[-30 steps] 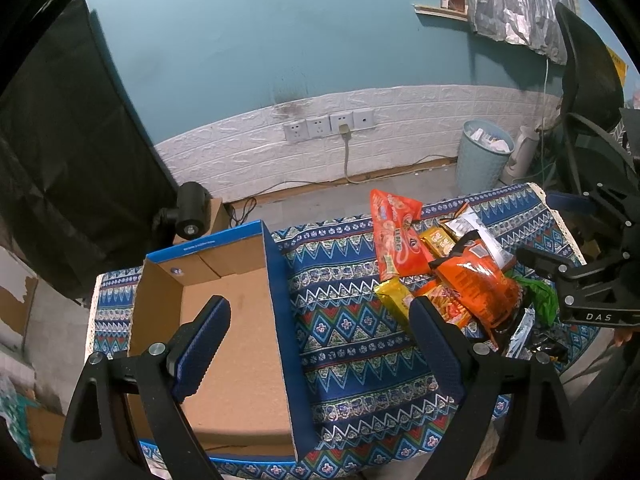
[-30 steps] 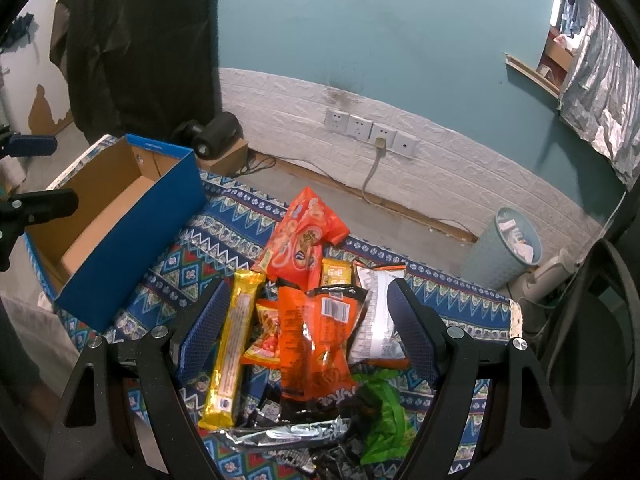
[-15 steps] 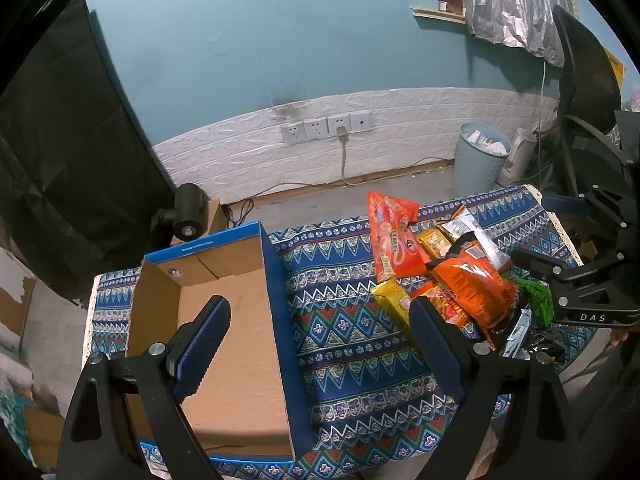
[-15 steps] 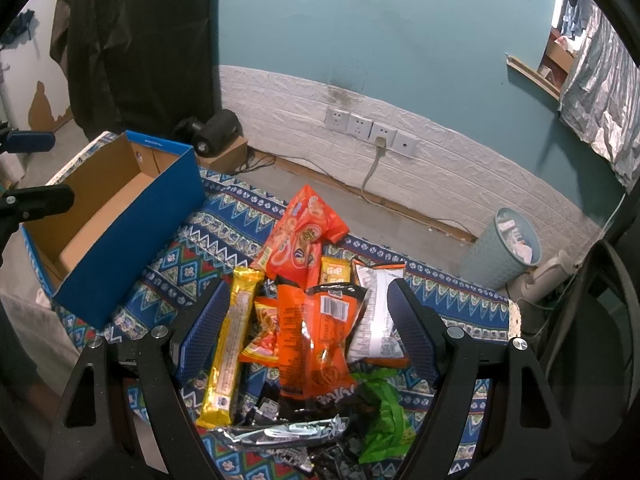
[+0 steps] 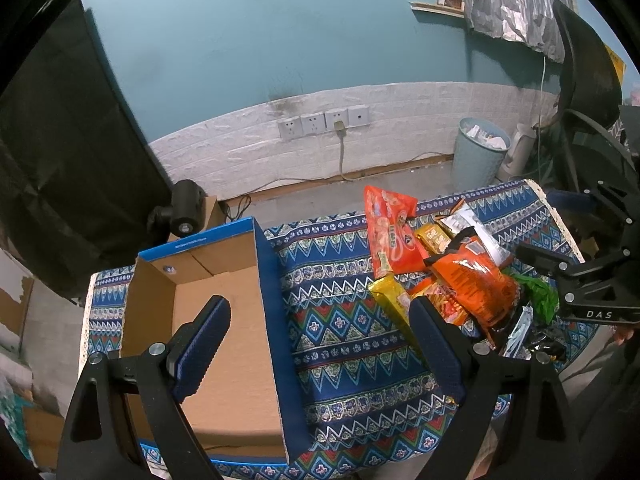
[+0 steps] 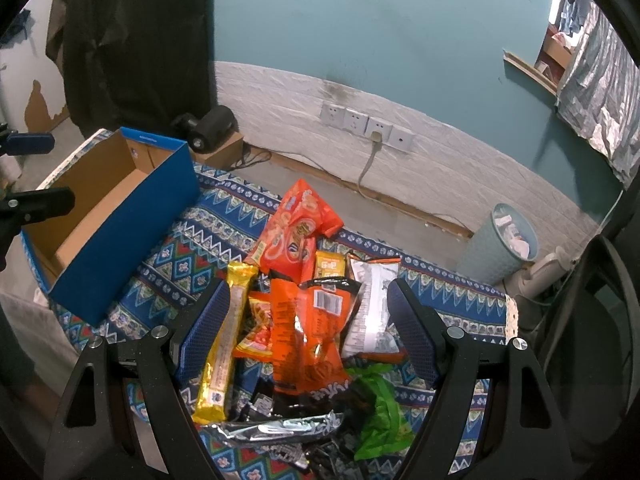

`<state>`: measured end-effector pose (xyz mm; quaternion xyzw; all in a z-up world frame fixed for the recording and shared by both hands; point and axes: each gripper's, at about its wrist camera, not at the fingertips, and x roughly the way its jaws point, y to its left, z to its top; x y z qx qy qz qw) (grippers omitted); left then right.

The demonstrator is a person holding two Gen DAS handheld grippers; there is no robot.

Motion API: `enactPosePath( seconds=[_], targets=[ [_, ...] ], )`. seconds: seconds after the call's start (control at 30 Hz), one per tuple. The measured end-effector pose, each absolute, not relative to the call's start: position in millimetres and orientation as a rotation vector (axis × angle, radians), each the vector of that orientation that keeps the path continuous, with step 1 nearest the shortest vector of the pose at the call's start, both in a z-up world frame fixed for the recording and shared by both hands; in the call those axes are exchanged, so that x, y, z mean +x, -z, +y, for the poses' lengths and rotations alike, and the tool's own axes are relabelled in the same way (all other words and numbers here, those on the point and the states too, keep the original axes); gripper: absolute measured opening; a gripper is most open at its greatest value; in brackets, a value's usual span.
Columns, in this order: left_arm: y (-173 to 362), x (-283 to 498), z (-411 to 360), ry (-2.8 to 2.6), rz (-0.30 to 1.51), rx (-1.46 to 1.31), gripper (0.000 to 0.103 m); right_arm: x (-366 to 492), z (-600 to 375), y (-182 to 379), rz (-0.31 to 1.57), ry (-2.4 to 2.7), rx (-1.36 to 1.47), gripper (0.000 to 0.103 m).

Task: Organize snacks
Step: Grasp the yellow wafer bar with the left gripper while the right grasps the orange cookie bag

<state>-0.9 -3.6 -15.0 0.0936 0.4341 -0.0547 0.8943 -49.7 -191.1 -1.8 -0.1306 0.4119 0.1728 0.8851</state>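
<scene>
Both my left gripper (image 5: pixel 320 344) and right gripper (image 6: pixel 308 324) hang wide open, holding nothing. The snack bags (image 6: pixel 312 320) overlap, so I might pinch two or drag the pile away from the box (image 5: pixel 208 320).

The left gripper (image 5: pixel 320 332), fingers spread, hangs between the cardboard box (image 5: pixel 224 280) and snack pile (image 5: pixel 452 272).

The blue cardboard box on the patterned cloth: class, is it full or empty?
Empty. The blue cardboard box shows only its bare brown floor; the snack packets all lie outside it on the cloth.
</scene>
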Motion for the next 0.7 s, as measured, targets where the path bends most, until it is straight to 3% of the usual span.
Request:
enactPosePath(
  seconds=[0.47,0.7],
  targets=[
    [64.9,12.0,-39.5,0.130,1.013,0.269,0.092,-46.8,-200.0,25.2,0.933,-0.341,-0.289,0.079],
    [108.4,28.4,-56.0,0.161,1.164,0.224,0.092,-40.8,-216.8,42.9,1.004,-0.317,-0.238,0.079]
  ],
)
